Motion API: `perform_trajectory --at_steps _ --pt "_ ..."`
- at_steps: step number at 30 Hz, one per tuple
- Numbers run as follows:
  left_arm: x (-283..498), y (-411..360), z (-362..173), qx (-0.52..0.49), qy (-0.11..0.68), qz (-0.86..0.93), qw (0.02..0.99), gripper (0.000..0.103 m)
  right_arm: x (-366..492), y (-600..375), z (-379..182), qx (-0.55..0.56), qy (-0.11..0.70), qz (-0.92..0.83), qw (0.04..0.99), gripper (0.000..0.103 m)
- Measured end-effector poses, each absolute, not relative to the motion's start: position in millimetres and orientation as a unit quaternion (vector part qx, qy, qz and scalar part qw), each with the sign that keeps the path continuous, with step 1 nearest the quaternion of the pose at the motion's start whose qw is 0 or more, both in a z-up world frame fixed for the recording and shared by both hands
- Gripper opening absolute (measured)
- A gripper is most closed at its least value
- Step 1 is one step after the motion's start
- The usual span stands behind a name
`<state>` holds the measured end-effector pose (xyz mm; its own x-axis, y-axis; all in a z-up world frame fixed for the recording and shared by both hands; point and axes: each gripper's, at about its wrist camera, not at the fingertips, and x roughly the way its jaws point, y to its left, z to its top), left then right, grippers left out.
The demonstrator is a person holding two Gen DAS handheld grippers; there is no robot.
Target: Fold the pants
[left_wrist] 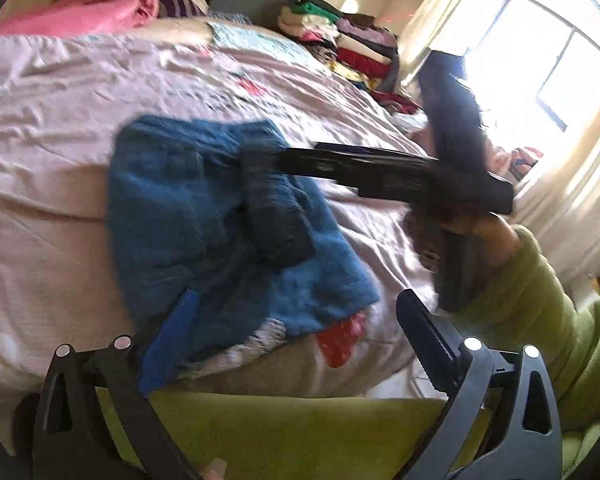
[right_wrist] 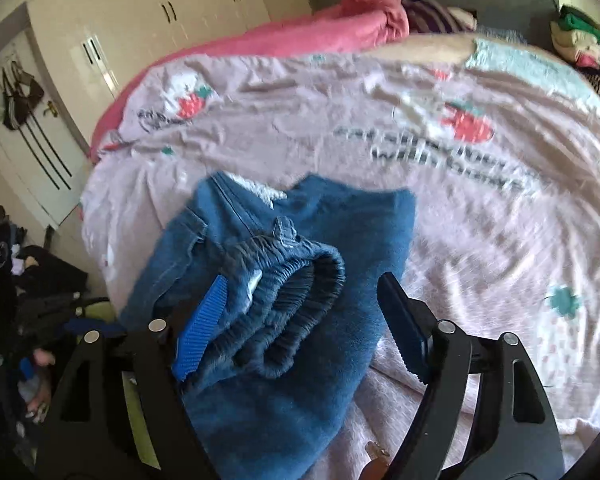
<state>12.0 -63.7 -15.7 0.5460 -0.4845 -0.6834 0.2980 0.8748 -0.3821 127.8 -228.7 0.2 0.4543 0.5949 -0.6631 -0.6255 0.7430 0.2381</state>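
The blue pants [left_wrist: 204,216] lie bunched in a folded heap on the bed near its front edge, the elastic waistband [right_wrist: 300,280] on top. My left gripper [left_wrist: 296,328] is open just in front of the heap, its blue-padded left finger [left_wrist: 168,344] against the cloth. My right gripper [right_wrist: 300,320] is open, its jaws on either side of the waistband and its blue pad [right_wrist: 200,328] touching the denim. In the left wrist view the right gripper [left_wrist: 276,208] reaches in from the right over the pants; its fingers are blurred there.
The bed has a pale pink sheet [right_wrist: 460,240] with strawberry prints. A pink blanket [right_wrist: 340,20] lies at the head. A stack of folded clothes [left_wrist: 352,44] stands at the far right corner. A window [left_wrist: 540,72] is at right, wardrobes [right_wrist: 160,20] at left.
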Motion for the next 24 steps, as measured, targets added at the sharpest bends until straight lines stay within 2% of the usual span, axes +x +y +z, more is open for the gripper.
perform_trajectory --at_steps 2,6,16,24 --pt "13 -56 -12 -0.106 0.420 -0.201 0.879 0.098 120 -237 11 -0.015 0.363 0.358 0.860 0.083" --pt "14 -45 -6 -0.100 0.418 -0.171 0.886 0.098 102 -249 30 -0.034 0.332 0.346 0.877 0.090" --pt "18 -33 0 -0.086 0.421 -0.122 0.895 0.098 56 -269 51 -0.076 0.274 0.351 0.892 0.092" --pt "28 -24 -3 -0.076 0.423 -0.083 0.899 0.098 16 -246 32 -0.141 0.279 0.421 0.851 0.092"
